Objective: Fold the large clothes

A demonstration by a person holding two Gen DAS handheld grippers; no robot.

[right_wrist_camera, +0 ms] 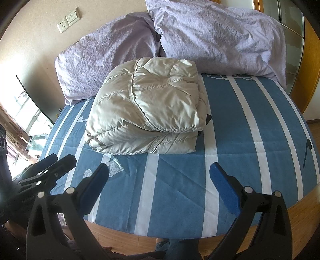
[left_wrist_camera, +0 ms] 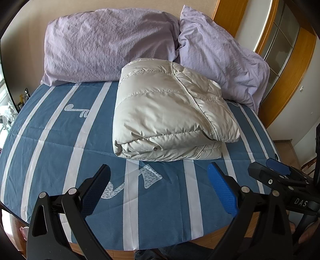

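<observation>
A beige quilted puffer jacket point(left_wrist_camera: 168, 112) lies folded into a thick rectangular bundle on the blue and white striped bed sheet point(left_wrist_camera: 60, 140). In the right wrist view the same jacket point(right_wrist_camera: 148, 112) rests left of centre on the sheet point(right_wrist_camera: 250, 140). My left gripper point(left_wrist_camera: 159, 172) hovers open above the near part of the bed, short of the jacket, nothing between its fingers. My right gripper point(right_wrist_camera: 159, 170) is open too, also short of the bundle and holding nothing. The right gripper point(left_wrist_camera: 280, 172) shows at the right edge of the left wrist view; the left gripper point(right_wrist_camera: 52, 162) shows at the left of the right wrist view.
Two lilac pillows point(left_wrist_camera: 108, 46) point(left_wrist_camera: 220, 60) lean against the wall behind the jacket. A wooden wardrobe with glass panels point(left_wrist_camera: 280, 40) stands at the right. A wall socket and switch point(right_wrist_camera: 69, 19) sit above the left pillow. The bed's wooden front edge point(right_wrist_camera: 300, 216) runs below the sheet.
</observation>
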